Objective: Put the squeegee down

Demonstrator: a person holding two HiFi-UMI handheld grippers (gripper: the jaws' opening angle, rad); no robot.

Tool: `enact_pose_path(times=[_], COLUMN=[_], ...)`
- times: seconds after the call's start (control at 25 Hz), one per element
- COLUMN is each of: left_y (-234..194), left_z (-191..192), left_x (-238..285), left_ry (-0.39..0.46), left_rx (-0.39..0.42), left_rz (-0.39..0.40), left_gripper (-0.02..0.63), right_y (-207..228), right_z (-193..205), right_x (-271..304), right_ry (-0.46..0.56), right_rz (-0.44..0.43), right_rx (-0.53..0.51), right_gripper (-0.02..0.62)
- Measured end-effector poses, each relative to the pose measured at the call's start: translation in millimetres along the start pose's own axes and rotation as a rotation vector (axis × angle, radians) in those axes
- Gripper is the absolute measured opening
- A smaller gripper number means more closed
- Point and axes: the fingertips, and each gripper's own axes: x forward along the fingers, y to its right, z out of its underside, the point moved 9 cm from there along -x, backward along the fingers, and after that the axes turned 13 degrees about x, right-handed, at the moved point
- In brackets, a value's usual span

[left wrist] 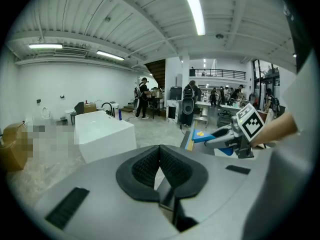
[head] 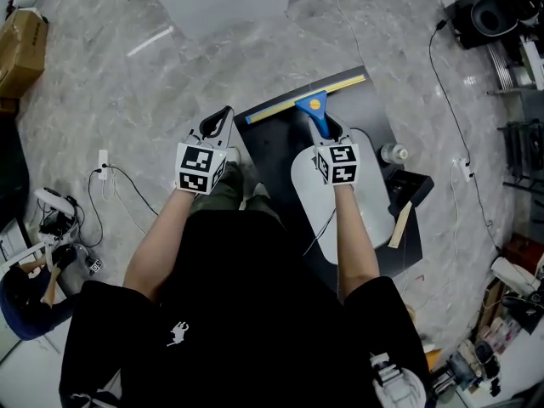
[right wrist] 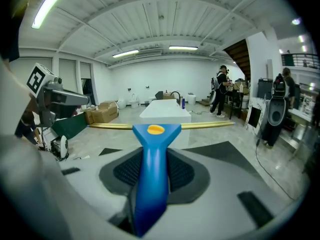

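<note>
**Squeegee in my right gripper, not put down yet**

My left gripper (head: pixel 223 119) is empty. Its two jaws are pressed together with nothing between them. It hangs over the grey floor, just left of the dark mat (head: pixel 270 147).

My right gripper (head: pixel 328 136) is clamped on the blue handle of the squeegee (head: pixel 311 100). The handle sits right between the jaws. The long blade with the yellow strip sticks out in front of the jaws and lies sideways across them. Below it is the far end of the dark mat. I cannot tell if the blade touches the mat.

So I think the job is not done. I have to lower the squeegee onto the mat, then open the jaws and pull back.

To the right of this gripper stands a small bottle (head: pixel 393 153).

I see no words I can read. The cubes on both grippers only have black-and-white square patterns.
</note>
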Motion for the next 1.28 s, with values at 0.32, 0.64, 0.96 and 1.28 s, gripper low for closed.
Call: enact_pose_path(times=[0.32, 0.64, 0.96, 1.28], left_y=[-6, -11, -14, -11], left_z=[8, 15, 21, 25], left_x=[19, 30, 44, 56], left_ry=[-0.033, -0.063, -0.103, -0.14], left_rx=[-0.004, -0.014, -0.02, -0.007], left_rz=[0.019, 0.025, 0.044, 0.071], left_gripper=[0.003, 0.003, 0.003, 0.003], right_y=[14, 20, 21, 22], right_z=[16, 23, 28, 29], right_x=[31, 52, 69, 77], right_ry=[-0.068, -0.121, -0.168, -0.197], right_rz=[0.014, 0.025, 0.032, 0.053], right_rx=[-0.009, -0.02, -0.022, -0.022], right_gripper=[0.132, 0.132, 0.132, 0.133])
